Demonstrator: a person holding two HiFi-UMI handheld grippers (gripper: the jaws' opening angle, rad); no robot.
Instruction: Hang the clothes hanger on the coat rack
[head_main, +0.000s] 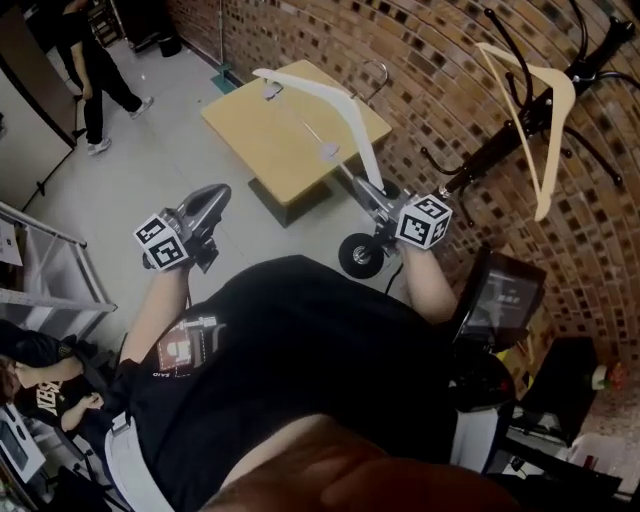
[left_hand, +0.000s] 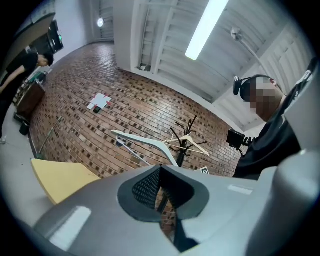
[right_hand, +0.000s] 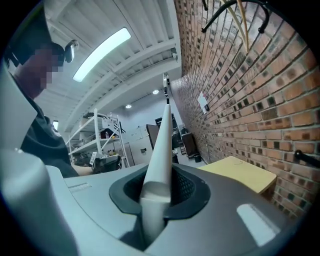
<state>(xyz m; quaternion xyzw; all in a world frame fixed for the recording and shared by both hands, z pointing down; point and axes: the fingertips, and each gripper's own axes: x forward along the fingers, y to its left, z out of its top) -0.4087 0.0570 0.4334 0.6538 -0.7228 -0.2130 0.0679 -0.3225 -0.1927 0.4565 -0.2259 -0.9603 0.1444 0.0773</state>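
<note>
A white clothes hanger (head_main: 320, 95) sticks up and away from my right gripper (head_main: 368, 190), which is shut on the end of one of its arms. In the right gripper view that arm (right_hand: 162, 145) rises straight out from between the jaws. The black coat rack (head_main: 500, 145) stands against the brick wall to the right, with a cream hanger (head_main: 545, 110) hooked on it. The left gripper view shows the white hanger (left_hand: 145, 140) to the left of the rack (left_hand: 184, 145). My left gripper (head_main: 218, 195) is held out at the left, shut and empty.
A yellow table (head_main: 290, 140) stands beyond the grippers by the brick wall. A black wheel (head_main: 360, 255) sits on the floor under the right hand. A screen (head_main: 505, 300) is at the right. Metal shelving (head_main: 50, 270) and people (head_main: 95, 70) are at the left.
</note>
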